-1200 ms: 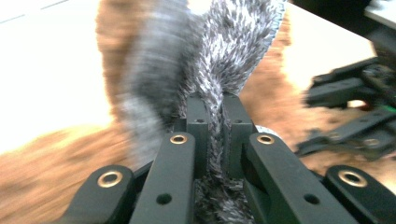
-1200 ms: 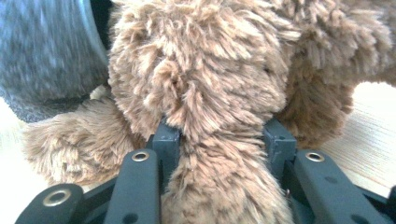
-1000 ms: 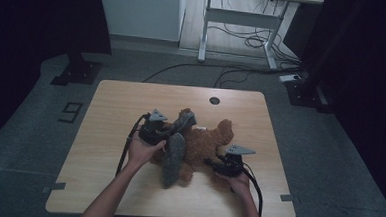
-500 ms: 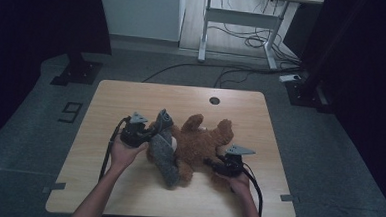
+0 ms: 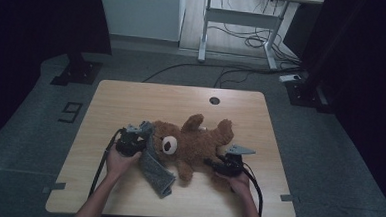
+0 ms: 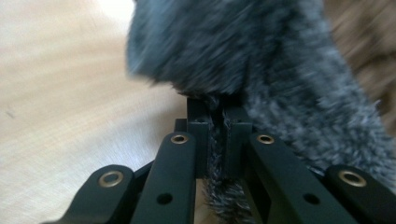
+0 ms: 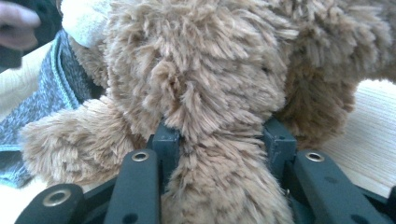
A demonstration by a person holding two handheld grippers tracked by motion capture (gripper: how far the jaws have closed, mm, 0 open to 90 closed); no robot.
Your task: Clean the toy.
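A brown teddy bear (image 5: 194, 141) lies across the wooden table (image 5: 131, 100), head to the left with its pale muzzle up. A grey fuzzy cloth (image 5: 155, 169) trails from beside the head toward the front edge. My left gripper (image 5: 143, 137) sits left of the head. In the left gripper view its jaws (image 6: 218, 112) are shut on the grey cloth (image 6: 261, 60), fibres pinched between the pads. My right gripper (image 5: 210, 163) is at the bear's near right side. It (image 7: 219, 133) is shut on a thick fold of the bear (image 7: 201, 70); the cloth (image 7: 51, 93) lies behind.
A round cable hole (image 5: 214, 100) sits at the table's far edge. Beyond the table stand a white desk frame (image 5: 235, 20), floor cables (image 5: 193, 71) and dark stands (image 5: 75, 70). The hand on the left gripper (image 7: 18, 21) shows at the upper left of the right gripper view.
My left gripper has moved left and down toward the near side, drawing the grey cloth with it off the bear's head. The right gripper has kept still on the bear.
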